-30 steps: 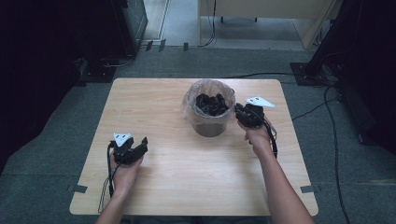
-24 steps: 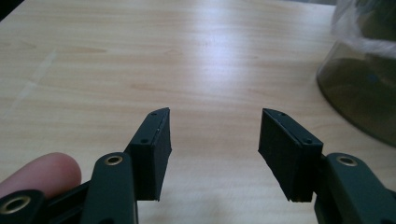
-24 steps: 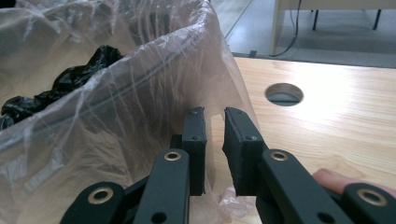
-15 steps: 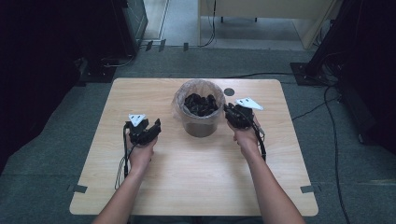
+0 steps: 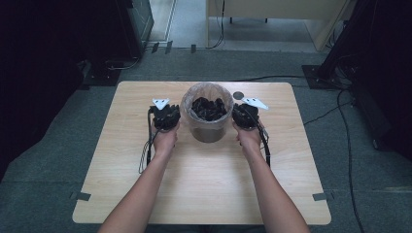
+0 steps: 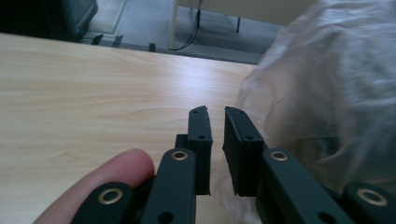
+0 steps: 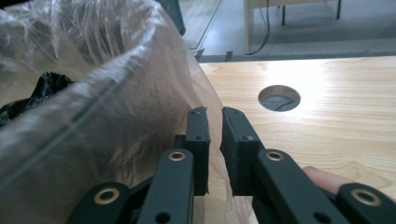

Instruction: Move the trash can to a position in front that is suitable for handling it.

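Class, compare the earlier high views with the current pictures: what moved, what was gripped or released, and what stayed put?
The left gripper travelled up the table to the bin's left side, its jaws just closing on the plastic liner. The right gripper shifted slightly left beside the bin, nearly shut on the liner. Bin and table stayed.

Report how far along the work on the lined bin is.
Done: both grippers are at the bin, left gripper and right gripper flanking it. In hand: each is nearly shut on the clear liner; the left's jaws just closed. Left: the liner is still in the bin, with the black contents.
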Available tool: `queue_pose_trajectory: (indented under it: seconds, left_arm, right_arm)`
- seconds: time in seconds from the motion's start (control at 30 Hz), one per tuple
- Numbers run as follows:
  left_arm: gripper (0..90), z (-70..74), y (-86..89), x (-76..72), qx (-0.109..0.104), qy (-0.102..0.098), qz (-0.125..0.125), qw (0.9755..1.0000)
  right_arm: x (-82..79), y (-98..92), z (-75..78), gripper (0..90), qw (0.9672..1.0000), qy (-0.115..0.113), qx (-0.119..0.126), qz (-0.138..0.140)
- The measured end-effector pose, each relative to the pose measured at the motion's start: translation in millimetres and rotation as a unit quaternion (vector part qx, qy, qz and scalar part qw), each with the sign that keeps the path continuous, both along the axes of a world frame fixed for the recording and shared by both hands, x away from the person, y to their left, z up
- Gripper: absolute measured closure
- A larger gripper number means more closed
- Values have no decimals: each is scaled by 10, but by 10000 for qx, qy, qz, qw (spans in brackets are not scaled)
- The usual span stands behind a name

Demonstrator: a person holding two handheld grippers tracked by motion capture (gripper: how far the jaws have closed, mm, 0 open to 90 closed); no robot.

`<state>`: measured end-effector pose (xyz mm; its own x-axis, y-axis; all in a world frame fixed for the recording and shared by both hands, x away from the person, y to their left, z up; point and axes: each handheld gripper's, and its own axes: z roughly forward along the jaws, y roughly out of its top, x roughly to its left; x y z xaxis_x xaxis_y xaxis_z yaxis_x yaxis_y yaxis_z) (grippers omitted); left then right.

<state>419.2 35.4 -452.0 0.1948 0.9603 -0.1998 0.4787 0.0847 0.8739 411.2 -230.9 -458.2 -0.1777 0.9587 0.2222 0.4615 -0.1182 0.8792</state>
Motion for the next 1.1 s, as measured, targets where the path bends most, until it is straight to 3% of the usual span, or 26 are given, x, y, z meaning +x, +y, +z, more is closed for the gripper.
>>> queue_pose_trajectory:
  seconds: [0.13,0.23,0.37,0.43,0.53,0.7,0.8,0.9,1.1]
  left_arm:
    - [882,-32,-101,30,37,-23,-276,9996]
    - [900,-37,-78,23,-23,-27,-282,9996]
    - [900,-24,-54,-26,59,-33,-352,9994]
    - [900,-24,-20,-69,-38,10,-337,9994]
    - [900,-27,38,-149,-82,-6,-362,9993]
    - [900,-33,74,-372,54,-95,-339,9994]
    - [900,-40,129,-512,23,-96,-322,9994]
    - [900,-45,172,-660,25,-104,-311,9995]
    - [900,-57,206,-977,87,-177,-298,9994]
  right_arm:
    - [12,33,-24,900,9998,-36,-85,164]
    - [-12,54,-27,900,9990,-118,-267,330]
    - [-51,25,-37,900,9981,-148,-215,553]
    - [-93,34,-36,900,9977,-158,-236,610]
    - [-201,85,-29,900,9957,-255,-514,730]
    - [-410,131,-5,900,9947,-320,-564,799]
    - [-570,186,-3,900,9900,-578,-930,887]
    - [-718,221,-14,900,9888,-650,-926,973]
    - [-1002,250,-30,900,9900,-660,-775,981]
